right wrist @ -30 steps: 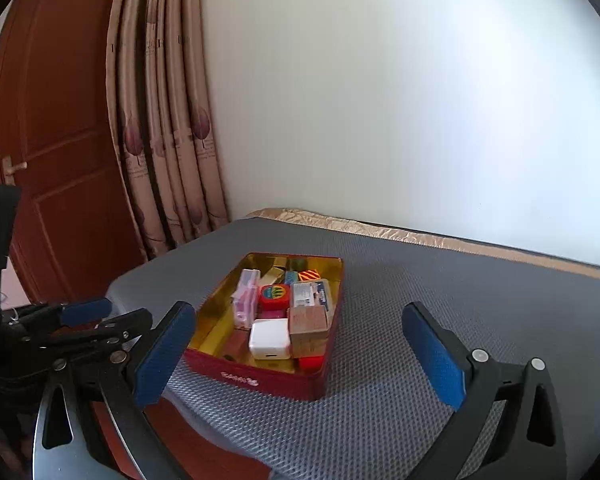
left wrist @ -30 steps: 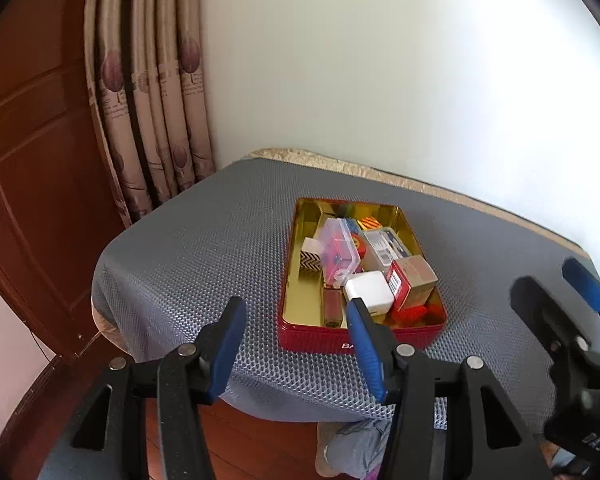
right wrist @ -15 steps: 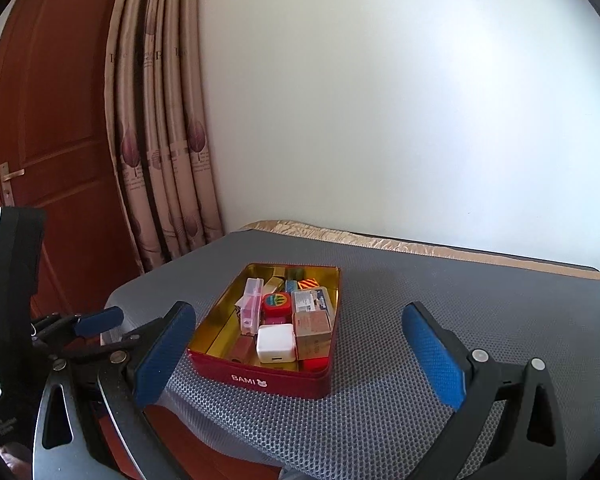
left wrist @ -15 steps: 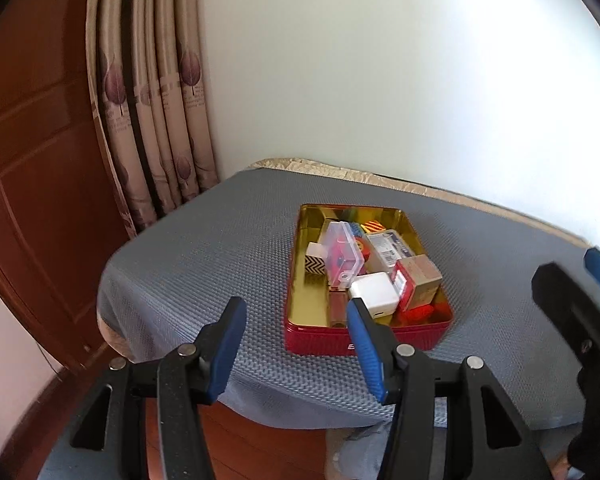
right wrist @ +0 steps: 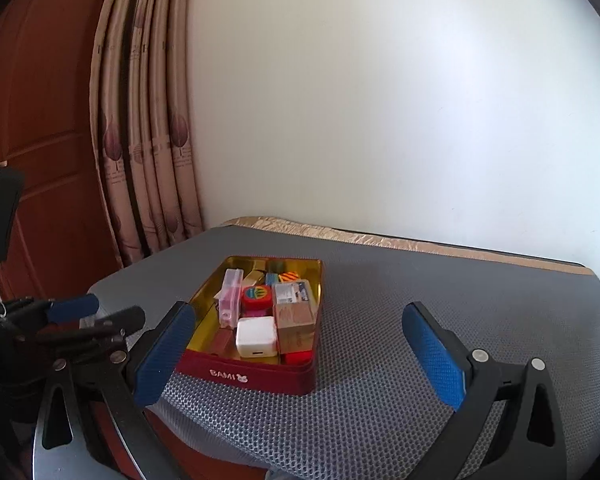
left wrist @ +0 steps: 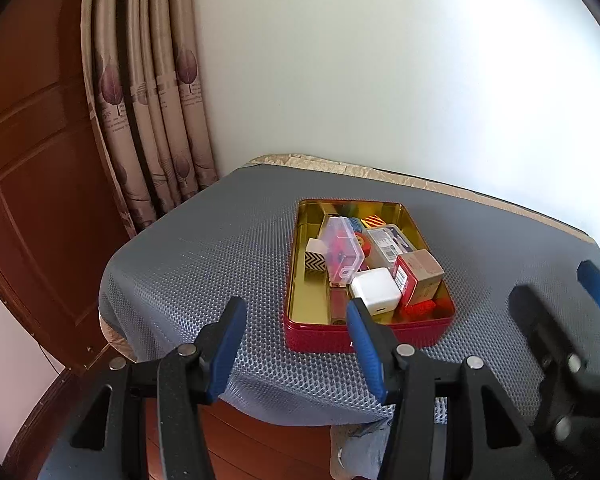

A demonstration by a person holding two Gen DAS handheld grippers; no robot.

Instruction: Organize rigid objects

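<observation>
Right gripper with its blue-padded jaws spread wide, holding nothing, above the near edge of a worktop covered in grey mesh. Red tin, gold inside and lettered BAMI on its front wall, sits between the jaws in the frame. Contents: white charger at the front, brown carton beside it, clear plastic case, red round item. Left gripper at far left, blurred. Curtain and wooden door behind.

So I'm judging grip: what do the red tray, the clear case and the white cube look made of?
Red tray: probably tin, painted outside, with a shiny gold interior that reflects. Clear case: see-through hard plastic, contents visible. White cube: smooth, slightly glossy plastic, likely a charger.
</observation>
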